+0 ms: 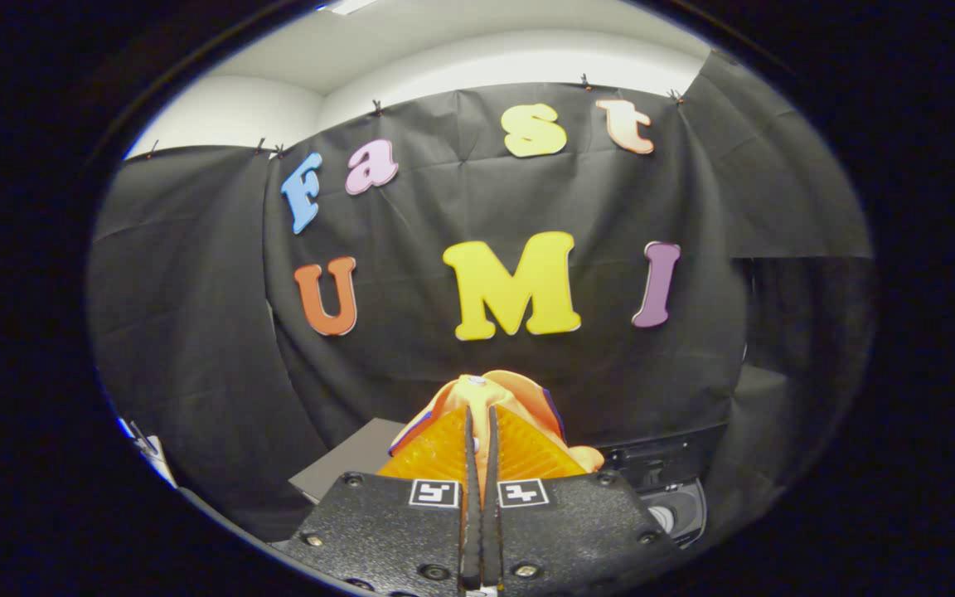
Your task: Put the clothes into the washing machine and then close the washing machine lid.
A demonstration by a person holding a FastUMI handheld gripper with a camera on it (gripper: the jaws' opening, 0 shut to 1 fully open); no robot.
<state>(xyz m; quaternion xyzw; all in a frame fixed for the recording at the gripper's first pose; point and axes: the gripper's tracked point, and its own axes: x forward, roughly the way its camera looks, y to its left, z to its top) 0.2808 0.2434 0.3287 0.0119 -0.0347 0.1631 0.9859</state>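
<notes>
Gripper (482,431) fingers nearly closed, pinching an orange garment (498,394) held aloft, washing machine (676,497) low and to the right beyond; best kept clamped firmly, carried over the opening, lowered well inside before letting go.

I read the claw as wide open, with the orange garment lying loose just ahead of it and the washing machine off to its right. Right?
Not quite. The gripper view shows the claw closed, pinching the orange garment between its fingers. The washing machine is indeed to its right.
</notes>
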